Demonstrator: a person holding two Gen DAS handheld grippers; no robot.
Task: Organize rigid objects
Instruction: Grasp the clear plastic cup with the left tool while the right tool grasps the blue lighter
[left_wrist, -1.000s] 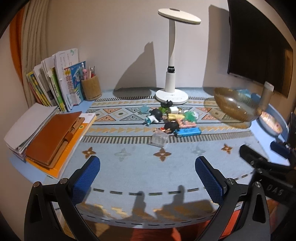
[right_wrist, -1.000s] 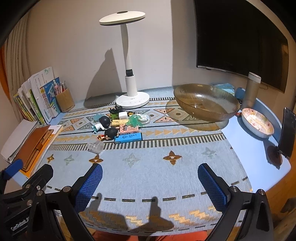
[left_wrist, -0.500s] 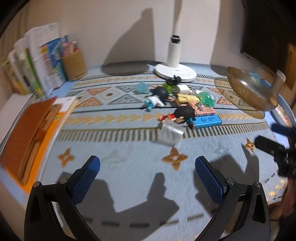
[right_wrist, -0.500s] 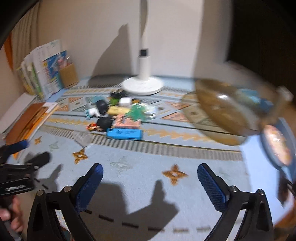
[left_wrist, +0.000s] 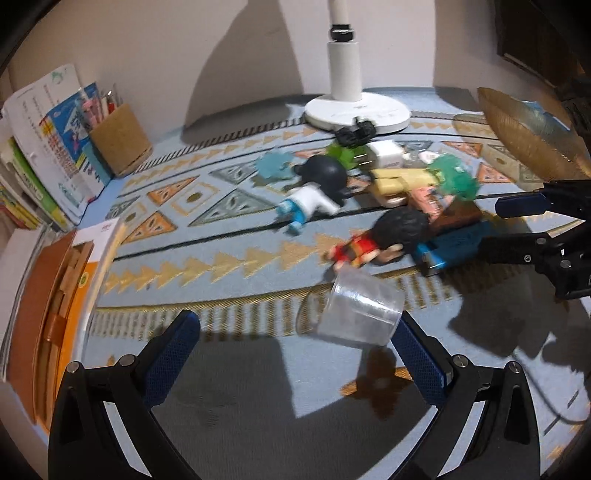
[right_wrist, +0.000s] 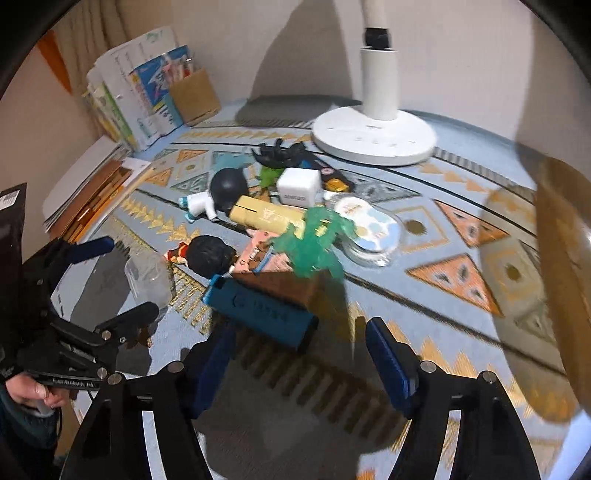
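Observation:
A heap of small toys lies on the patterned mat: a red-clothed black-haired figure (left_wrist: 384, 236), a blue box (right_wrist: 258, 314), a yellow tube (right_wrist: 266, 216), a green toy (right_wrist: 314, 243) and a white cube (right_wrist: 299, 188). A clear plastic cup (left_wrist: 354, 314) lies tipped just ahead of my left gripper (left_wrist: 295, 354), close to its right finger; the jaws stand open. My right gripper (right_wrist: 303, 365) hovers right behind the blue box, its jaws closing, its pads touching nothing. In the right wrist view the cup (right_wrist: 147, 280) sits between the left gripper's fingers (right_wrist: 92, 247).
A white lamp base (left_wrist: 356, 110) stands behind the toys. An amber glass bowl (left_wrist: 528, 133) is at the right. Books (left_wrist: 55, 147), a pen holder (left_wrist: 120, 140) and a brown notebook (left_wrist: 37, 314) line the left side. A hand (right_wrist: 26, 391) holds the left gripper.
Both grippers came forward and down toward the toy heap. The cup and the blue box now lie right at the fingertips. The right gripper's jaws have narrowed.

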